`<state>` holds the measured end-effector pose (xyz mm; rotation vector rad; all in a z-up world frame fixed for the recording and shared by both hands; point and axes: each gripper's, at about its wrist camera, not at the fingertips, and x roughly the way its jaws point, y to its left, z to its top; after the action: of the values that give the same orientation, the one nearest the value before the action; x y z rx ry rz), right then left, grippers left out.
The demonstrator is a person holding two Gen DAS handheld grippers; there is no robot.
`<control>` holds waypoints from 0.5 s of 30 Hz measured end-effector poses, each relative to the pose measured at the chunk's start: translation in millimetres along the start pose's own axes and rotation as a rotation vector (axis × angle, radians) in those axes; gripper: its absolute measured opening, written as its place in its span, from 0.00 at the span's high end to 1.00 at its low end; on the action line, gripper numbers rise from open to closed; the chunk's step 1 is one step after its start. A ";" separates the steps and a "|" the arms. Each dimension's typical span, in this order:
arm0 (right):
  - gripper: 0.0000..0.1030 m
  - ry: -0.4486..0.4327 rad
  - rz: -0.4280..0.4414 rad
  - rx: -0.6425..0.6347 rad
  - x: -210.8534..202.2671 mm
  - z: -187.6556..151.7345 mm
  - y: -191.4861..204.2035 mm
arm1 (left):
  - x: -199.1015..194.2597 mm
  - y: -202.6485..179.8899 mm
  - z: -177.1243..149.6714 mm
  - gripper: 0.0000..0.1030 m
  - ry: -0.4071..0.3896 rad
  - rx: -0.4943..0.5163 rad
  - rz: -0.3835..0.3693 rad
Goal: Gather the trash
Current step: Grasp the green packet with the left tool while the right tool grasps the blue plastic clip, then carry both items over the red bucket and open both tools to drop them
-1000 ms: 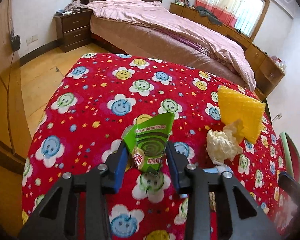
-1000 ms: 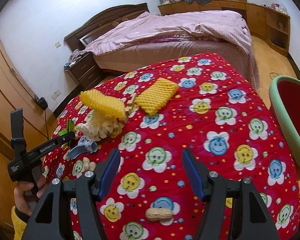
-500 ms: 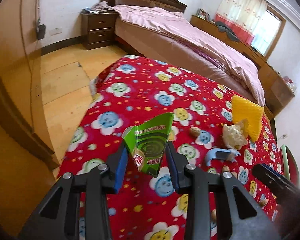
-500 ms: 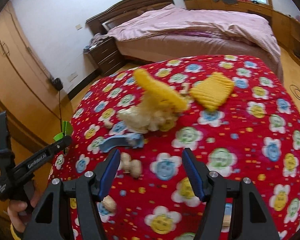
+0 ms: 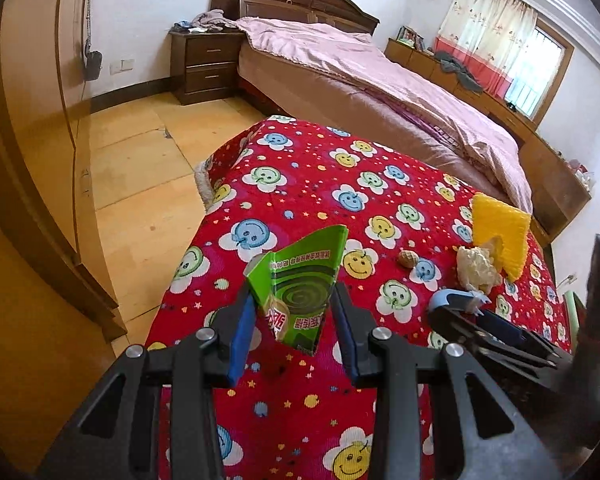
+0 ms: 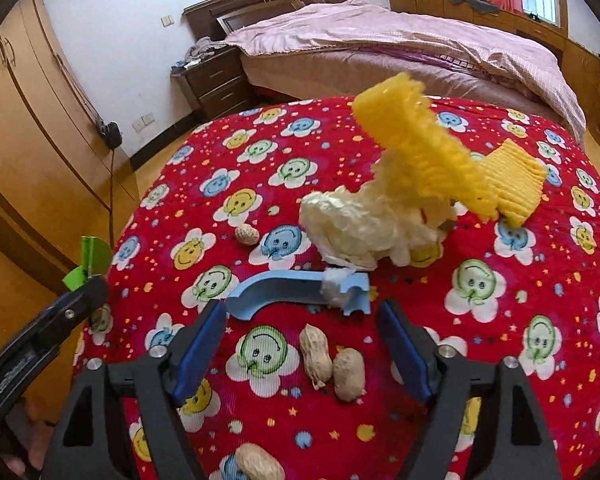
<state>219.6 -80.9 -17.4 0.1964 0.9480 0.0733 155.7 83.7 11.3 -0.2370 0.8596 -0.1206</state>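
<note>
Item in hand: your left gripper [image 5: 294, 314] had its jaws closed on the crumpled green cardboard mosquito-coil box [image 5: 300, 280], lifted above the red smiley-print tablecloth [image 5: 300, 184]. Your right gripper [image 6: 302, 344] hung wide open, empty, over two peanut shells [image 6: 332, 362]. Beyond those shells lay a curved blue plastic piece [image 6: 284, 286], then a wad of white paper [image 6: 356, 232], then yellow foam netting [image 6: 420, 160]. Likely next: carry the box to a bin, none visible.

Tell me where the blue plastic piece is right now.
In the right wrist view the blue plastic piece lies on the red cloth just ahead of the open right gripper, between the crumpled tissue and two peanuts.
</note>
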 end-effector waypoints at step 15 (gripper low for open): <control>0.25 -0.032 -0.065 -0.004 2.4 0.9 6.4 | -9.0 -7.0 -3.2 0.63 -0.007 0.018 -0.029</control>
<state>221.9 -74.3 -17.5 0.1623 0.9220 0.0119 147.4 78.3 17.7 -0.2326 0.8475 -0.1542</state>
